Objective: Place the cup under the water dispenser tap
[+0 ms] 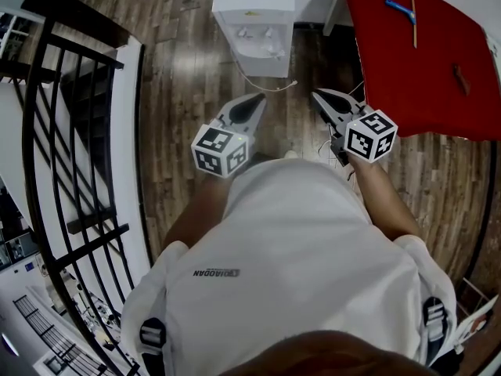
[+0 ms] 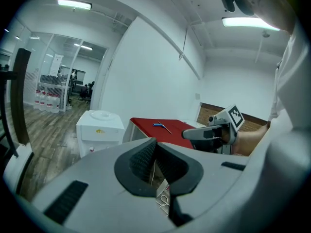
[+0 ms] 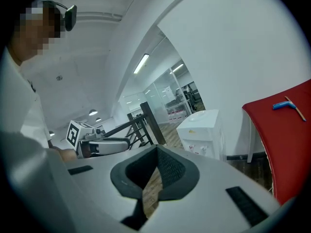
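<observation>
No cup shows in any view. The white water dispenser stands on the wood floor against the far wall, its two taps facing me; it also appears as a white box in the left gripper view and beside the glass wall in the right gripper view. My left gripper and right gripper are held side by side in front of my body, both pointing toward the dispenser and well short of it. Both are shut with nothing between the jaws.
A red table stands right of the dispenser with a blue-handled tool on it. A black stair railing runs along the left. A thin white cable lies on the floor before the dispenser.
</observation>
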`<state>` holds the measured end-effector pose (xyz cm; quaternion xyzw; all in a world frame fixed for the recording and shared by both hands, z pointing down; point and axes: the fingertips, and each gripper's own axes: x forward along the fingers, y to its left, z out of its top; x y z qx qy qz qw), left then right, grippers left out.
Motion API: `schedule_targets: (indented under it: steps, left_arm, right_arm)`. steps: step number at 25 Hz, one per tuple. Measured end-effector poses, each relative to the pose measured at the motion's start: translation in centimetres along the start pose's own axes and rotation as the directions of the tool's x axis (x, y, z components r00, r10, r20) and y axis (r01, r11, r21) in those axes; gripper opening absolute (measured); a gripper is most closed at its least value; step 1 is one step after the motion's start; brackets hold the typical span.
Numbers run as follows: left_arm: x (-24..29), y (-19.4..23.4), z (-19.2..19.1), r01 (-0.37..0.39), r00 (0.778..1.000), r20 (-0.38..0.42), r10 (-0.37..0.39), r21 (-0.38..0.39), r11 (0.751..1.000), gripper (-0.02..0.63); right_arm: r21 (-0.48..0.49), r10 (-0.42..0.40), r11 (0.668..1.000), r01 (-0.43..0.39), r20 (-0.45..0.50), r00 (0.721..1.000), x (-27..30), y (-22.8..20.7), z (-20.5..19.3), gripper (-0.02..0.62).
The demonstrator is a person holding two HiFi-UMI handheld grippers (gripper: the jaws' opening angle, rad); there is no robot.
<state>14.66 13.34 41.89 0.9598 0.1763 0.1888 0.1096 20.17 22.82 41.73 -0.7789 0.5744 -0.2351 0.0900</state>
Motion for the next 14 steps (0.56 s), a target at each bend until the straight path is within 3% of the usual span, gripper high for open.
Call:
schedule_targets:
  steps: [14]
  left_arm:
    - [1.1,-2.6,-0.3,-0.001,1.0,-0.011,0.002,0.026,1.0,-0.005]
  right_arm:
    - [0.02,-0.012,1.0,0.012,0.029,1.0,-3.1,-1.5,-1.0,0.021]
